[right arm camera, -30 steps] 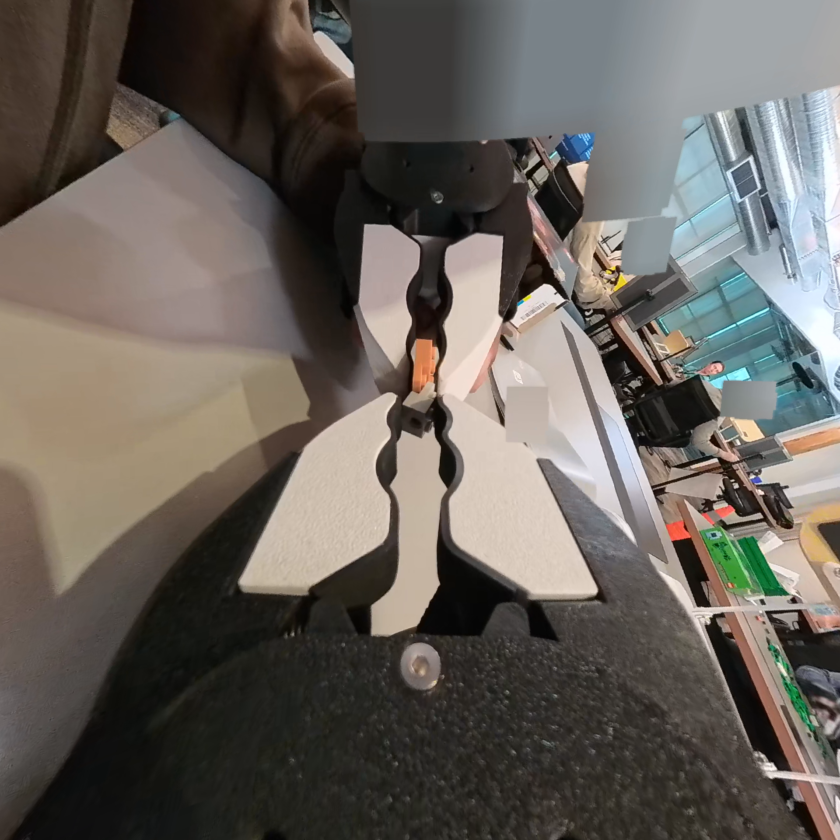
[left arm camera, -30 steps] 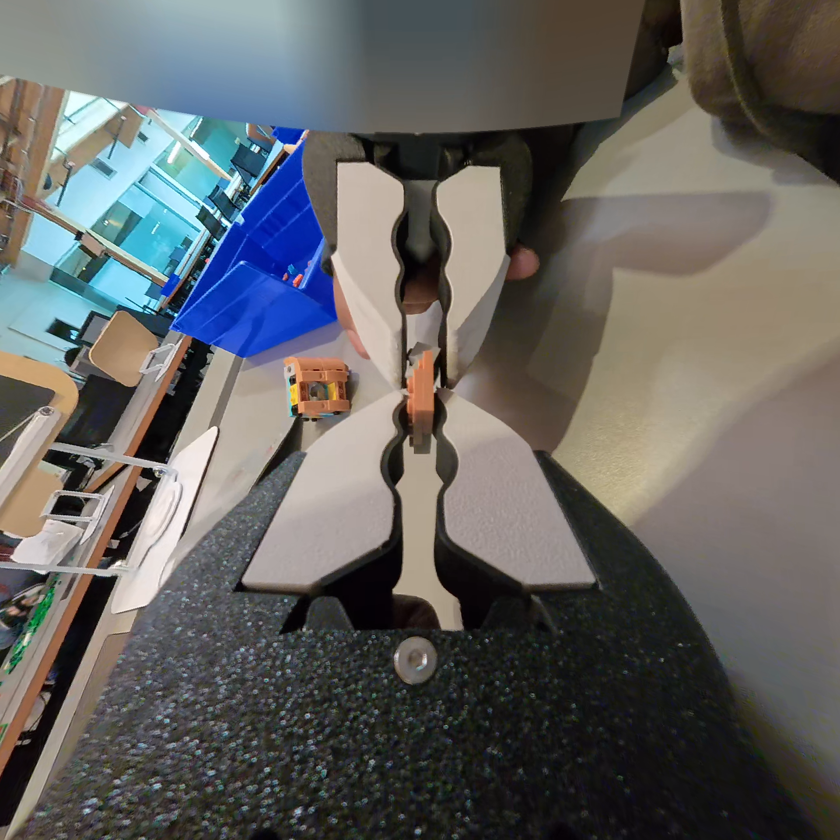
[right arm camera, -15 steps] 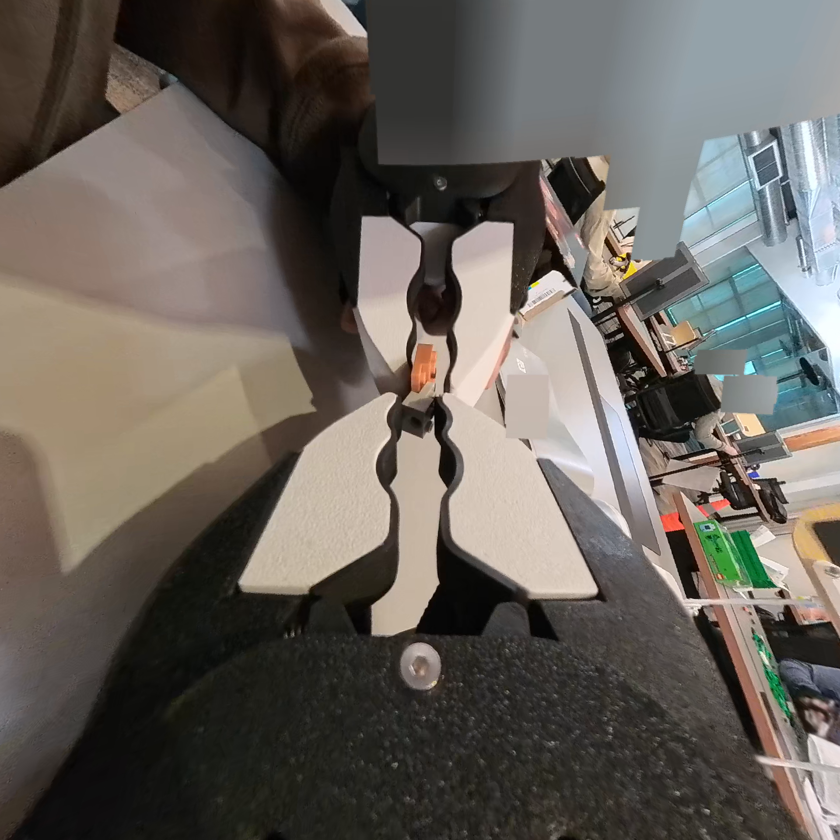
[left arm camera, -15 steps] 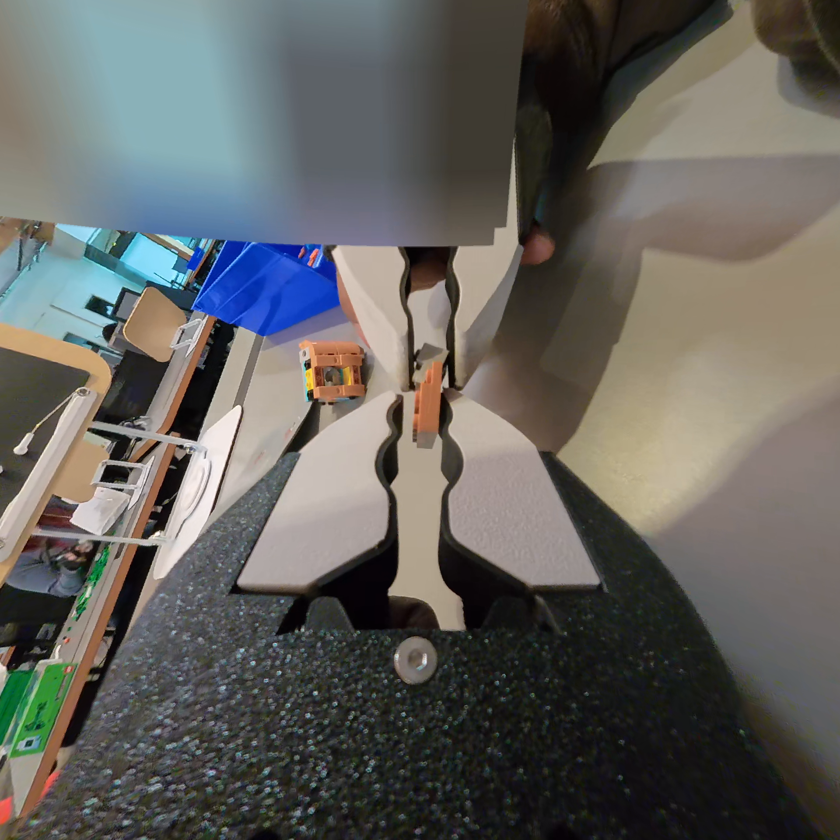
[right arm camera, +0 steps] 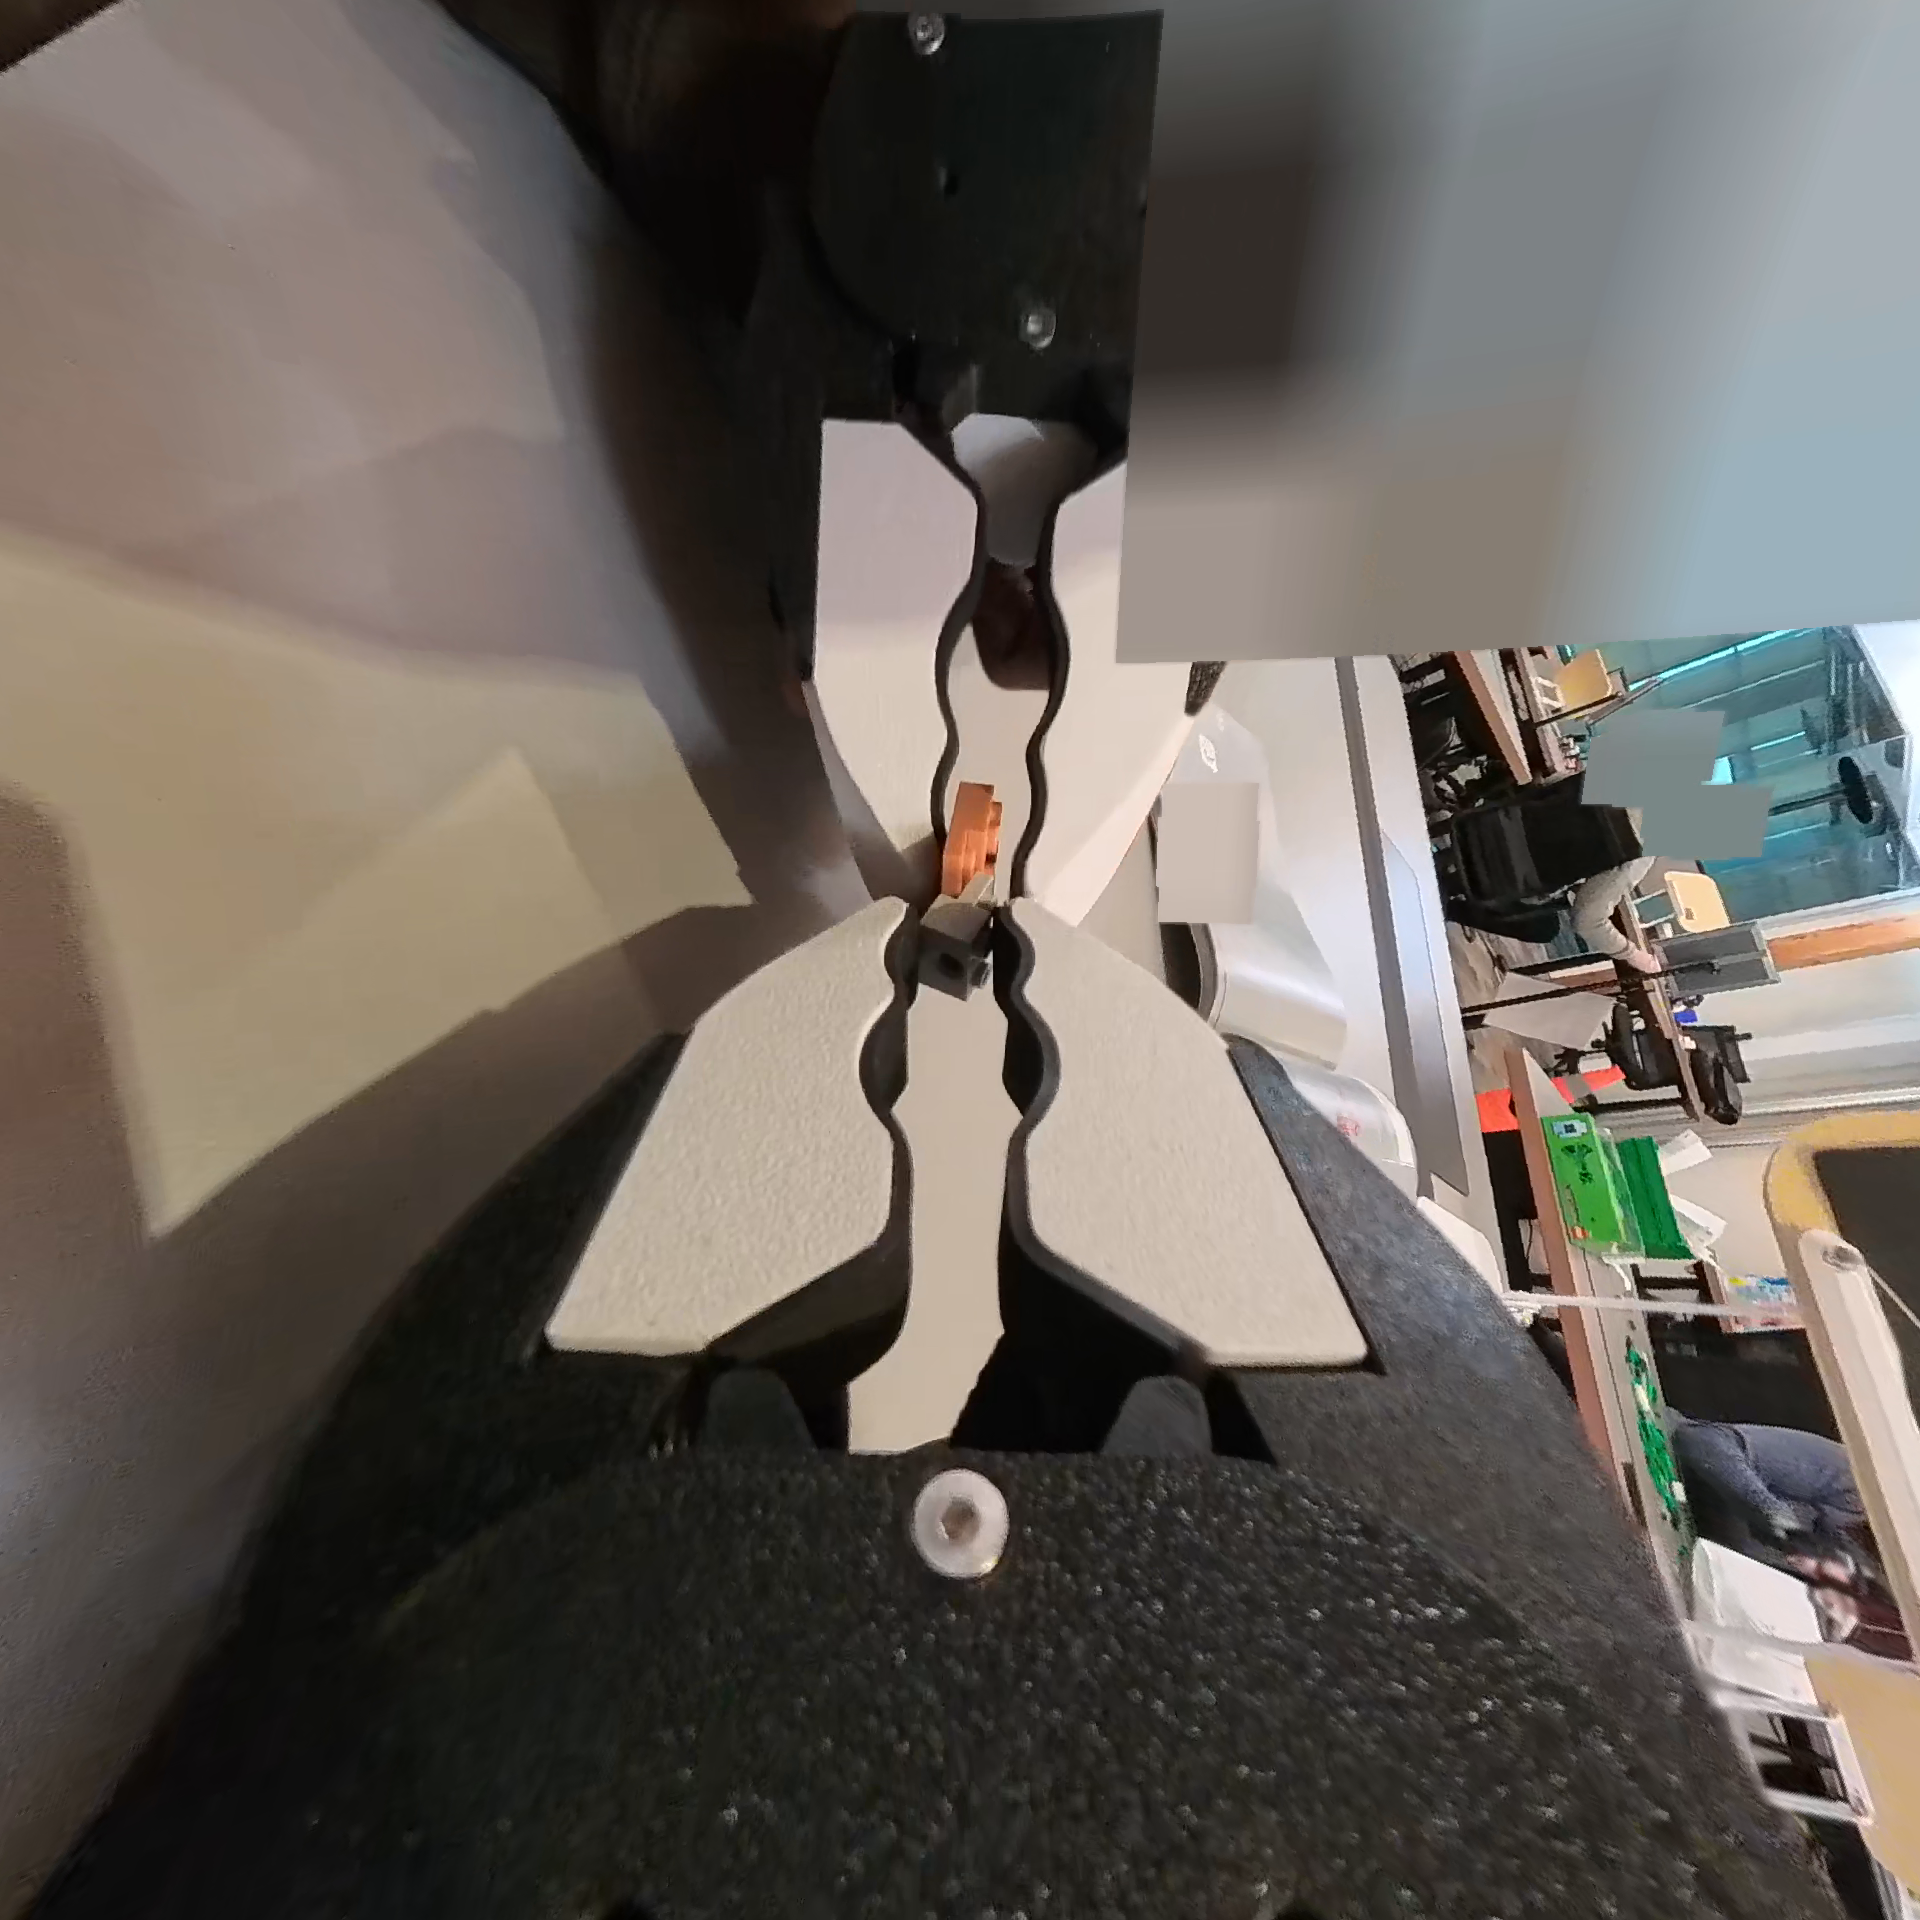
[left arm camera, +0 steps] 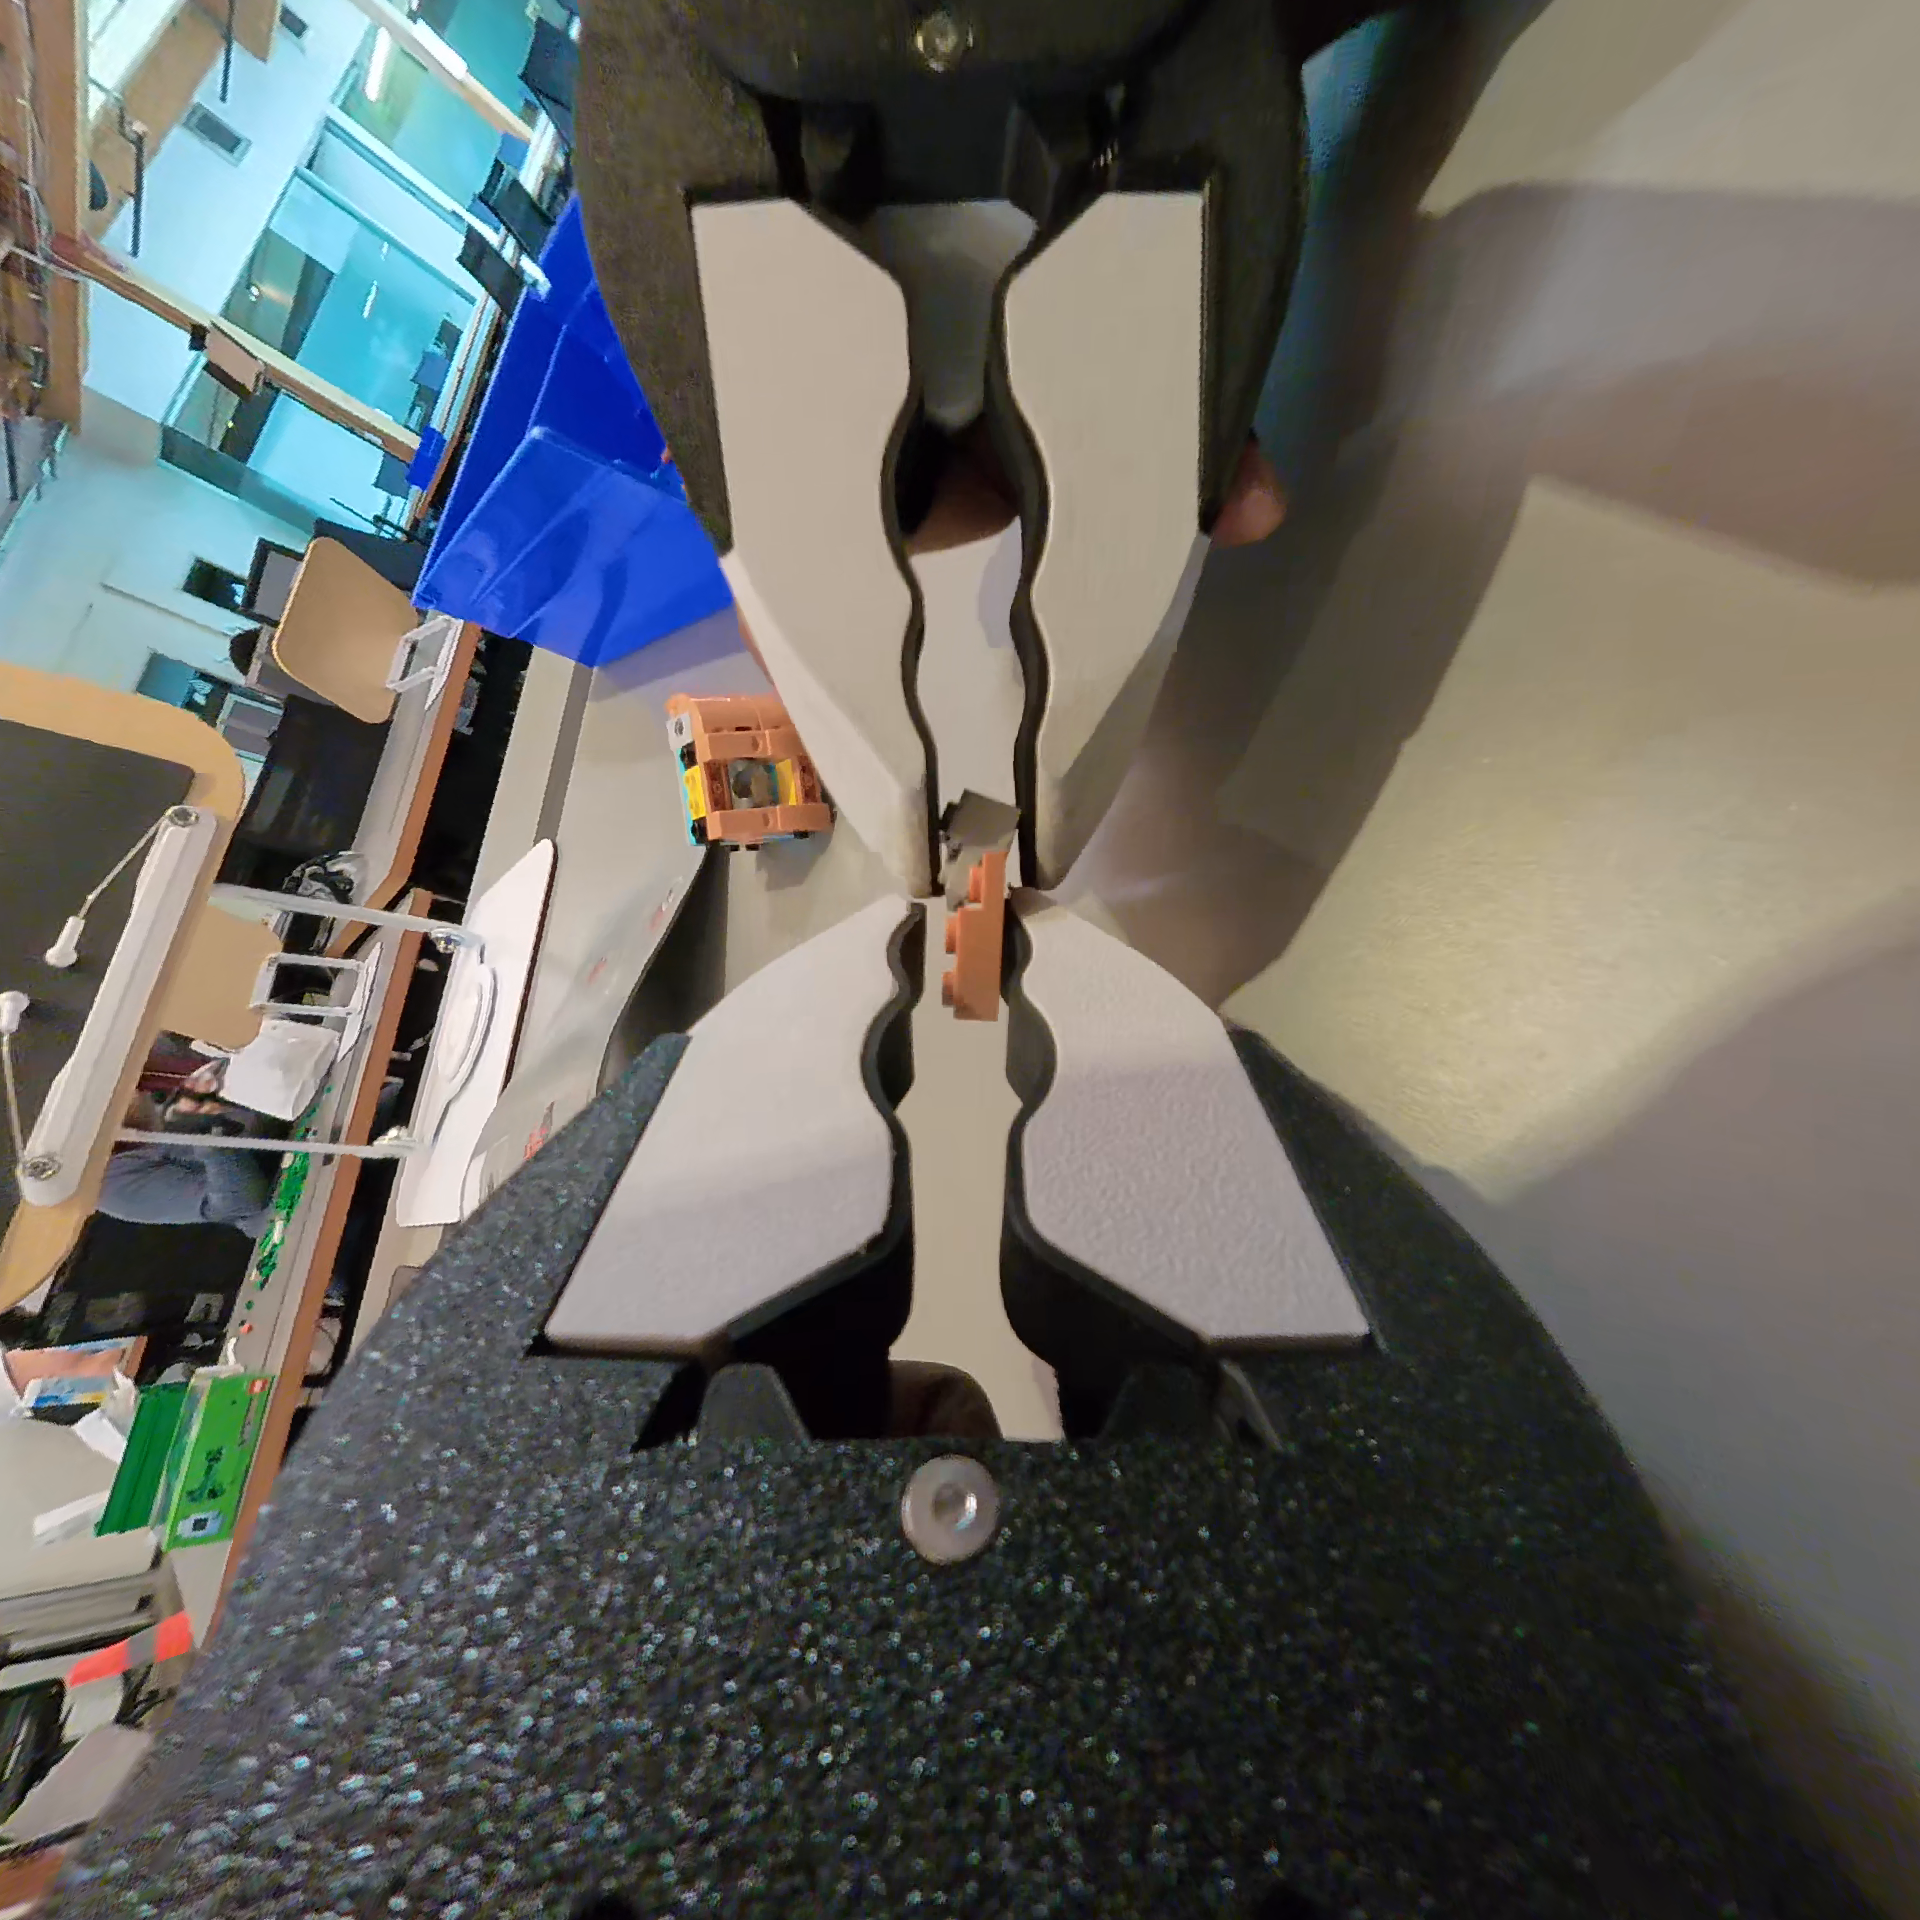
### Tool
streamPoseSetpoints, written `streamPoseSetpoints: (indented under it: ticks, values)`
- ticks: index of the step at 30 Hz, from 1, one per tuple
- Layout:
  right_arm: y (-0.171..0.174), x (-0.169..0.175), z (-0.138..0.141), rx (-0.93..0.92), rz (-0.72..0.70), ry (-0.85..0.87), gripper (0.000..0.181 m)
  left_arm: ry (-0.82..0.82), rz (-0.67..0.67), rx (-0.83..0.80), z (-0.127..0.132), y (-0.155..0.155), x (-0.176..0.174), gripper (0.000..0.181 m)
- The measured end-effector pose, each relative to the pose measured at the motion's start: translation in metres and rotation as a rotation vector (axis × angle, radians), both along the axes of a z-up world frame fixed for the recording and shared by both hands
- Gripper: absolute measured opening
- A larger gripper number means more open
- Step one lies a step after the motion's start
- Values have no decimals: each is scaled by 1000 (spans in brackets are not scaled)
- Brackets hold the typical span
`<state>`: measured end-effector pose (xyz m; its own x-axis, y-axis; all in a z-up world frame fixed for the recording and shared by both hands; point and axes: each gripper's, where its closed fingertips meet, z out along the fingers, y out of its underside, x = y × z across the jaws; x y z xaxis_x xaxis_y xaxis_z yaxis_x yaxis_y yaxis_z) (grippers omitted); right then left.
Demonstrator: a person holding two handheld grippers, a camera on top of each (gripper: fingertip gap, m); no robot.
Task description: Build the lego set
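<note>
My left gripper (left arm camera: 964, 914) is shut on a small brown plate (left arm camera: 977, 951) and holds it above the table. My right gripper (right arm camera: 951, 920) is shut on a small dark grey brick (right arm camera: 954, 956). The two grippers meet tip to tip, and the grey brick (left arm camera: 977, 821) touches the end of the brown plate (right arm camera: 971, 847). The right gripper shows upside down across the top of the left wrist view (left arm camera: 971, 831), the left gripper across the top of the right wrist view (right arm camera: 982, 862). A partly built brown and yellow model (left arm camera: 750, 774) sits on the table behind.
Blue bins (left arm camera: 561, 499) stand beyond the model at the back of the grey table (left arm camera: 1558, 935). A white sheet (left arm camera: 473, 1039) lies near the table's left edge. A green box (right arm camera: 1600, 1174) lies on a far bench. A person's sleeve is at the top.
The two grippers have stayed tip to tip with their pieces. The right gripper now fills more of the top of the left wrist view, and both views have shifted slightly.
</note>
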<state>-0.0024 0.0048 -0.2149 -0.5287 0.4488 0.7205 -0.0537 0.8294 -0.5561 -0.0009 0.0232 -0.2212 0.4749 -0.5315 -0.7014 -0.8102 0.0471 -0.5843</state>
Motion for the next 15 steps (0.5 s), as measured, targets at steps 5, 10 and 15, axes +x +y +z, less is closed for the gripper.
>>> streamPoseSetpoints:
  ticks: [5,10,15]
  values:
    - [2,-1,-3,12,-22,-37,13,43,18,0,-3,2,-2,12]
    - [3,-1,-6,16,-38,-62,13,58,32,-7,-5,3,-3,13]
    - [5,-1,-11,45,-48,-85,13,85,45,-39,-11,4,-4,13]
